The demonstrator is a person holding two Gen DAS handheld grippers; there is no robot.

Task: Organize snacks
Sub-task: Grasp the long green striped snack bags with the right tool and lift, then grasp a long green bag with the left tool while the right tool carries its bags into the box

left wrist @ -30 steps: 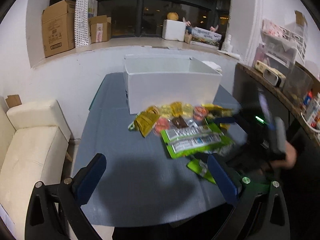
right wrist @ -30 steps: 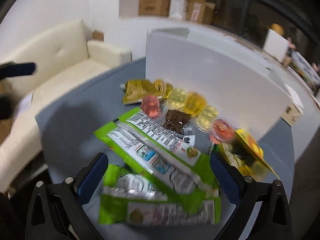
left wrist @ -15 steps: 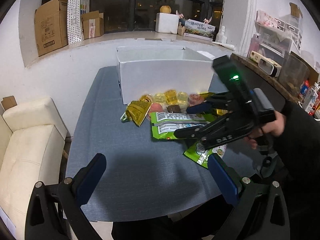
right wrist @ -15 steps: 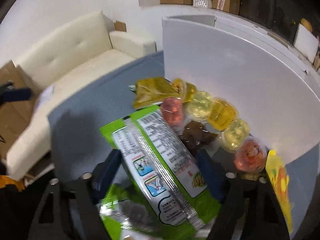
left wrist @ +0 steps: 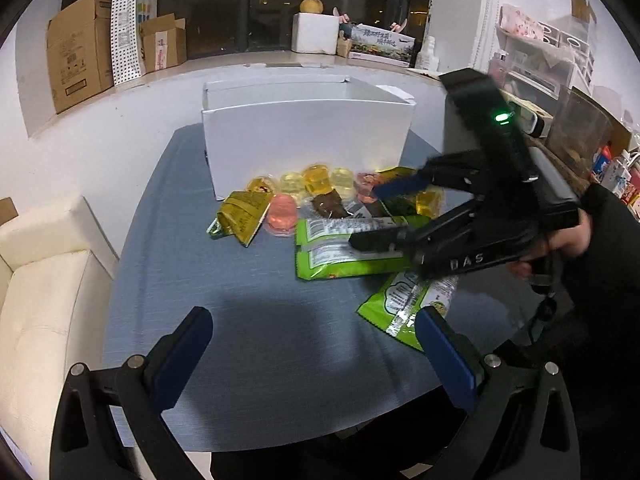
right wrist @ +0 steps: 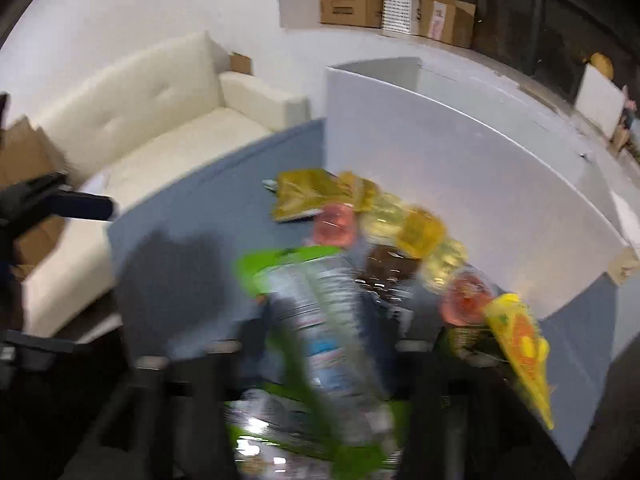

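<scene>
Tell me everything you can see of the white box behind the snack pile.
The white box is a plain rectangular carton, apparently cardboard, open at the top with one flap folded in at its far edge. It stands upright at the far end of the blue-grey table, close to the wall. Nothing inside it shows from these angles. The jelly cups lie in a row along the foot of its front wall, whether touching it I cannot tell. Neither gripper touches it.
</scene>
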